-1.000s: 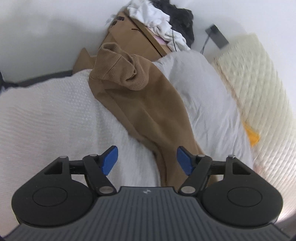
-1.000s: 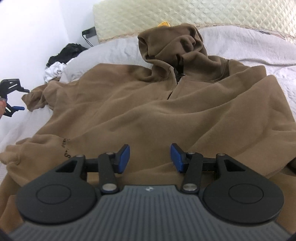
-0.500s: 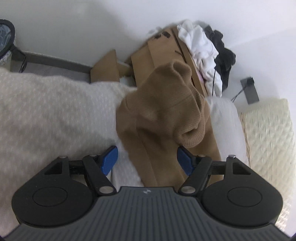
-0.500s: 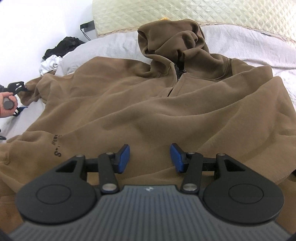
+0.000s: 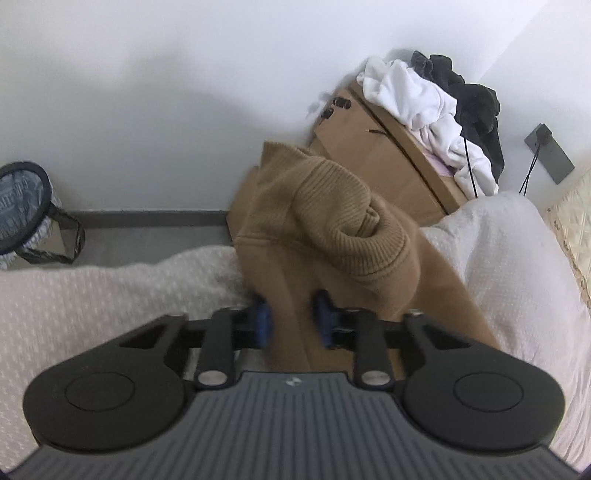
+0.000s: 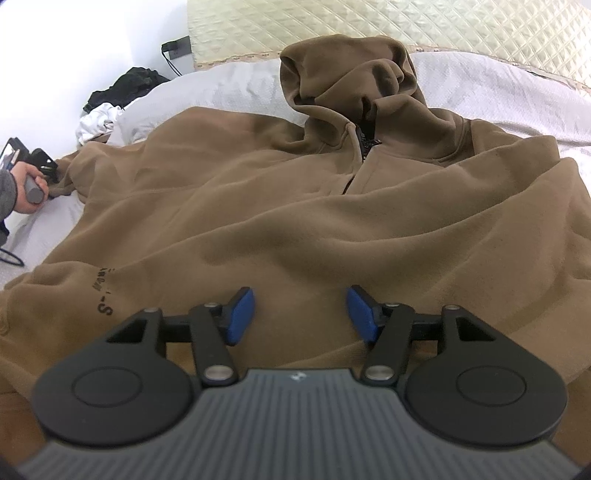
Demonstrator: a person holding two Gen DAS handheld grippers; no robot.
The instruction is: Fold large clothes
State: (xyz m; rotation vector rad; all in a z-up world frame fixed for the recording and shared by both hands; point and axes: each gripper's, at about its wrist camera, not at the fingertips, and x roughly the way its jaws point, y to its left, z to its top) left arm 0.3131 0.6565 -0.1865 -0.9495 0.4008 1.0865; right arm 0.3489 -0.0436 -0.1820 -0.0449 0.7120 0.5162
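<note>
The right gripper [image 6: 300, 314], jaws opening and holding nothing, hovers over the hem of the brown hoodie [image 6: 295, 206]. The hoodie lies flat on the bed [image 6: 517, 92], hood toward the headboard [image 6: 406, 26]. The left gripper [image 5: 291, 321] is closing on its sleeve [image 5: 332, 229].

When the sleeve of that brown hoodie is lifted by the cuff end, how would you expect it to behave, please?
Probably floppy: the sleeve already bunches in soft folds between the closing jaws of the left gripper. Its ribbed cuff looks thick, so it should not slip easily. The hoodie spreads wide across the bed, so the body will likely drag behind.
</note>
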